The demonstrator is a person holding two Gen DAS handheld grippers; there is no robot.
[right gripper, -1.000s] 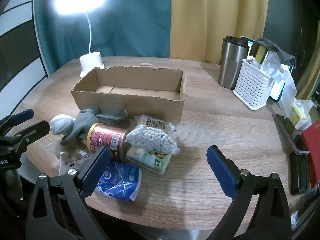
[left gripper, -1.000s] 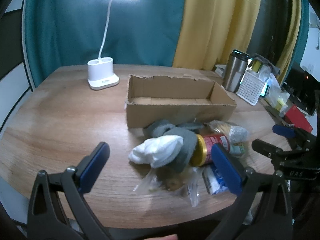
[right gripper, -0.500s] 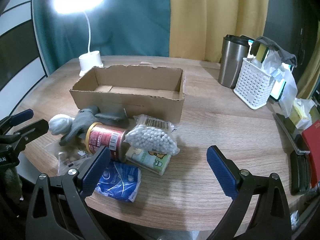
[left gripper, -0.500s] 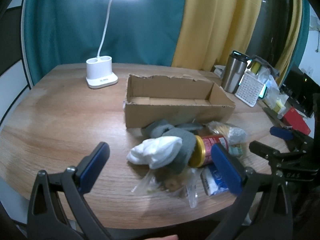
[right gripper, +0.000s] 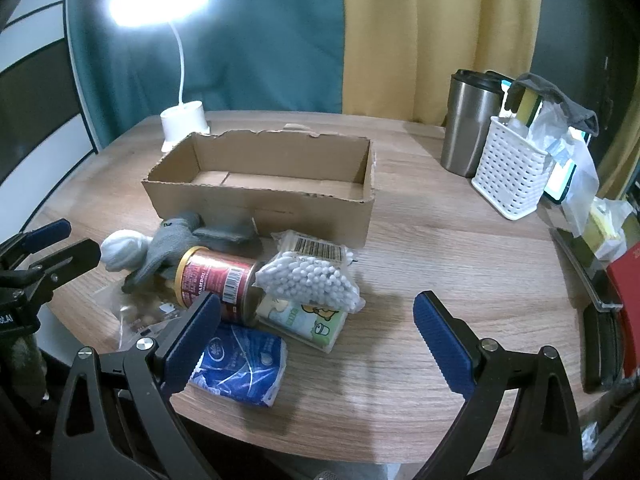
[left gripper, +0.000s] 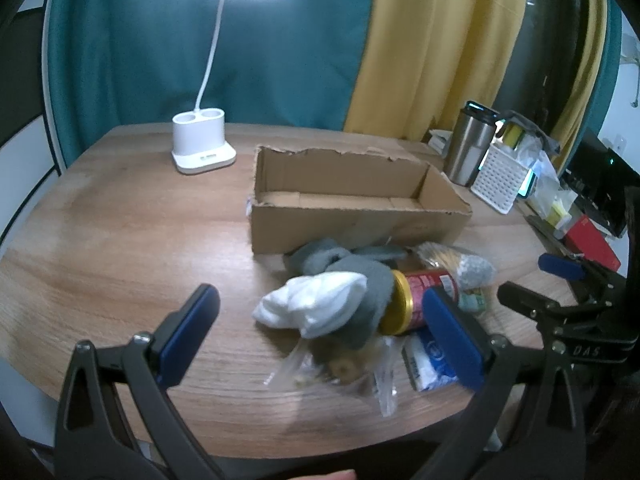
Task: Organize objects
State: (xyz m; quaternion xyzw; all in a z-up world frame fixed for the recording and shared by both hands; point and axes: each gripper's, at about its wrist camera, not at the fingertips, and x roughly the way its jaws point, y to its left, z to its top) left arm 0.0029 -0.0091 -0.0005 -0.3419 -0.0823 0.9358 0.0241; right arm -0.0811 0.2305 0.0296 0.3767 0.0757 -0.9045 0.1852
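Note:
An open, empty cardboard box stands mid-table. In front of it lies a pile: a white sock, grey gloves, a red can on its side, a bag of cotton swabs, a green-printed pack, a blue tissue pack and a clear snack bag. My left gripper is open just before the pile. My right gripper is open over the pile's near right side. Both are empty.
A white lamp base stands at the back left. A steel tumbler and a white basket stand at the back right, with a red box and dark items at the right edge.
The left view has shifted slightly, the box and pile sliding a little left and down. The right gripper has barely moved. Both stay open.

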